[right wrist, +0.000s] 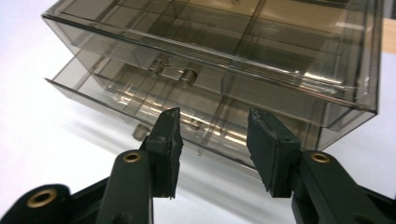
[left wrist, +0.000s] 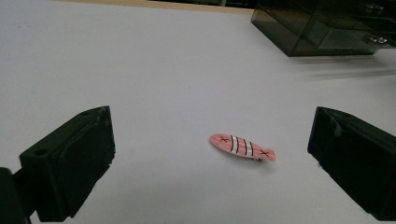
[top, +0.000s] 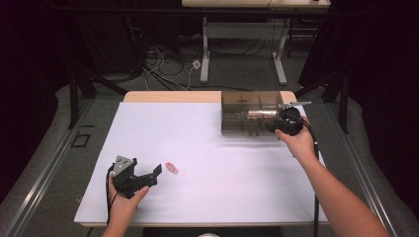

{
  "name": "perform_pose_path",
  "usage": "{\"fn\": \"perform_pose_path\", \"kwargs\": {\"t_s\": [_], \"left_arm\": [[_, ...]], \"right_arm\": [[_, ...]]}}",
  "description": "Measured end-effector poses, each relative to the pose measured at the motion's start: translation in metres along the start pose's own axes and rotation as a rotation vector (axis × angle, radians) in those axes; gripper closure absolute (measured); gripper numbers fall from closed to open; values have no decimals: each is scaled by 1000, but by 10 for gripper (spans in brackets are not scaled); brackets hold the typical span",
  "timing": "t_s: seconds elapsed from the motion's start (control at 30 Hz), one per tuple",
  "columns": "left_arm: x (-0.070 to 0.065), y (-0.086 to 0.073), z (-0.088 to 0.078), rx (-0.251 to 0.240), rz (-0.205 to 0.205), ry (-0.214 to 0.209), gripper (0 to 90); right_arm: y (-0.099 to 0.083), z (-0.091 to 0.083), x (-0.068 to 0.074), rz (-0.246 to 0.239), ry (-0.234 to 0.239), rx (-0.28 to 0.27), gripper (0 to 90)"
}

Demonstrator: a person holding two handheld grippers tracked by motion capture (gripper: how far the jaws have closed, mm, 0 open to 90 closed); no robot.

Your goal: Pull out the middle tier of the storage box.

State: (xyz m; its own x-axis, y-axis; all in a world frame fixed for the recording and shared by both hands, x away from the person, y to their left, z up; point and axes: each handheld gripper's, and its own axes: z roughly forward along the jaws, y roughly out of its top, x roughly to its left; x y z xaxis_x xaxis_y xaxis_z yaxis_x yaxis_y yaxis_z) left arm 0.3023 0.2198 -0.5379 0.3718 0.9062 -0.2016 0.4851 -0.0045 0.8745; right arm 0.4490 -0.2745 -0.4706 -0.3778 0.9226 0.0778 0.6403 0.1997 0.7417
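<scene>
Lying alone on bare worktop (top: 207, 197): pink clip (left wrist: 242, 147) between spread left gripper (left wrist: 210, 158); right gripper (right wrist: 212, 140) gaping at drawer box (right wrist: 224, 60) near far edge.

Desk (top: 257, 4): pale top with white legs, beyond the table's far edge
Cables (top: 163, 61): black and white, tangled on the floor left of the desk legs
Curtains (top: 375, 44): dark, both sides

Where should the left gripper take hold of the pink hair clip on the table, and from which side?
Grip the pink hair clip across its narrow striped middle, coming from above: it lies flat on the table, long and thin, between the left gripper's open jaws.
</scene>
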Motion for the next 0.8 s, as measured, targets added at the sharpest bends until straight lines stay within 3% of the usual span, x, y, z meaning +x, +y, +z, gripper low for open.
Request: {"fn": "perform_pose_path", "kwargs": {"t_s": [0.13,0.4,0.57,0.8], "left_arm": [[0,0,0,-1,-5,1,8],[0,0,0,0,-2,0,8],[0,0,0,1,-3,1,8],[0,0,0,1,-3,0,7]], "right_arm": [[0,0,-3,1,-28,8,587],[-1,0,-13,68,-57,33,649],[-1,1,-19,77,-92,42,680],[0,5,-25,146,-119,58,716]]}}
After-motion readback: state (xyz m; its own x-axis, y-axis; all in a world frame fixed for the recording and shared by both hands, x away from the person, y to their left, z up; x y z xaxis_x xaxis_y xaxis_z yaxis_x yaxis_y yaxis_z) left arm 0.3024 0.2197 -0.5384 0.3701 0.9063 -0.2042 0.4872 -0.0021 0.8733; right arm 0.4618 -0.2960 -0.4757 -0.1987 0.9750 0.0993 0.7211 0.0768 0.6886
